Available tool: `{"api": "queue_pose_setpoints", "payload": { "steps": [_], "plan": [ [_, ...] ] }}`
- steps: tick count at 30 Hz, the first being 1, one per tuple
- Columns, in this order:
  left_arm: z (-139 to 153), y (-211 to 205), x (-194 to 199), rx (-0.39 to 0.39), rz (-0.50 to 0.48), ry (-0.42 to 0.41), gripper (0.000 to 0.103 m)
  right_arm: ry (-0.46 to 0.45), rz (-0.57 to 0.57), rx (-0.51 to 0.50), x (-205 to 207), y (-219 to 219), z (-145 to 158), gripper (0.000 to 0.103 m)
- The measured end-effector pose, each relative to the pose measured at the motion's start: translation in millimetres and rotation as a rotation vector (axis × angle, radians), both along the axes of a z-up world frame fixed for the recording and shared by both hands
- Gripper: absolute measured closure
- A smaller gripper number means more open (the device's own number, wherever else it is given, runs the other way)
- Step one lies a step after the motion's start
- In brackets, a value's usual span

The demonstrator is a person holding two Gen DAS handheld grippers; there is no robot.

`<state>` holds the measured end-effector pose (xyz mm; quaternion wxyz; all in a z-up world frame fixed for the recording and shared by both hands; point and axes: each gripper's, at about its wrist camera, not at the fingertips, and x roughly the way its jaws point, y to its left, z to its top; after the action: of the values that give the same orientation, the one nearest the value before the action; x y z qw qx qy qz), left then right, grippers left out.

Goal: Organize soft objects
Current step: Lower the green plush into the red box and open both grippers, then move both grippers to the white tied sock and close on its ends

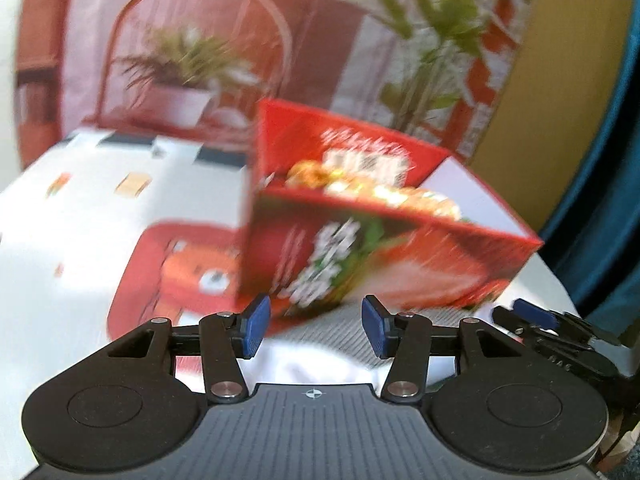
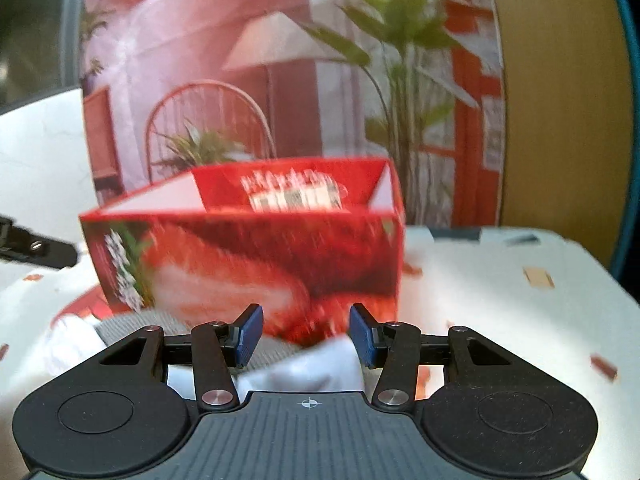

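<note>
**Desk:** What do the grippers have?

**Operator:** Nothing that I can see. My left gripper (image 1: 316, 326) has its pads apart with only air between them. My right gripper (image 2: 307, 334) is also parted; the white cloth (image 2: 316, 368) bunches up below and between its pads, but I can't see them pressing on it.

**Desk:** And the cloth, relative to the red box?

**Operator:** Just in front of the box (image 2: 248, 256), touching its near foot on the table (image 2: 500, 300), with a grey ribbed part (image 1: 340, 330) beside the white. The box stands open-topped, something gold inside it.

**Desk:** How will it handle?

**Operator:** I'd judge it light, limp and easy to snag: it will sag, so I'd pinch a thick fold, not an edge. The box looks like thin card and could slide if nudged.

**Desk:** Pose?

**Operator:** Both grippers slope down toward the cloth, side by side, the right one's tip showing at the left view's edge.
</note>
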<state>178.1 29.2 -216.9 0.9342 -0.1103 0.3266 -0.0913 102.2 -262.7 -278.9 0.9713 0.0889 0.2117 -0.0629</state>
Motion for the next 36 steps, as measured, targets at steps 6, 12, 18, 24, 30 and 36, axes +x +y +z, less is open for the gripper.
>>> {"api": "queue_pose_setpoints", "payload": {
  "steps": [6, 12, 18, 24, 30, 36],
  "plan": [
    [-27.9, 10.3, -18.4, -0.041, 0.065, 0.052, 0.05, 0.023, -0.05, 0.045, -8.8, -5.2, -22.8, 0.058],
    [-34.5, 6.8, -20.7, -0.041, 0.059, 0.06, 0.05, 0.055, -0.041, 0.019, -2.7, -1.0, -25.0, 0.056],
    [-44.2, 3.7, -23.3, -0.036, 0.034, 0.074, 0.051, 0.06, -0.029, 0.01, -2.5, 1.6, -23.9, 0.059],
    [-53.2, 5.9, -21.6, -0.048, 0.03, 0.1, 0.072, 0.079, 0.002, -0.039, -3.1, 13.5, -19.4, 0.07],
    [-58.0, 6.8, -21.0, -0.044, 0.035, 0.117, 0.082, 0.086, 0.025, -0.036, -7.5, 17.2, -18.6, 0.073],
    [-58.9, 7.5, -21.0, -0.044, 0.042, 0.122, 0.082, 0.1, 0.044, -0.034, -5.6, 18.2, -21.5, 0.072]
  ]
}}
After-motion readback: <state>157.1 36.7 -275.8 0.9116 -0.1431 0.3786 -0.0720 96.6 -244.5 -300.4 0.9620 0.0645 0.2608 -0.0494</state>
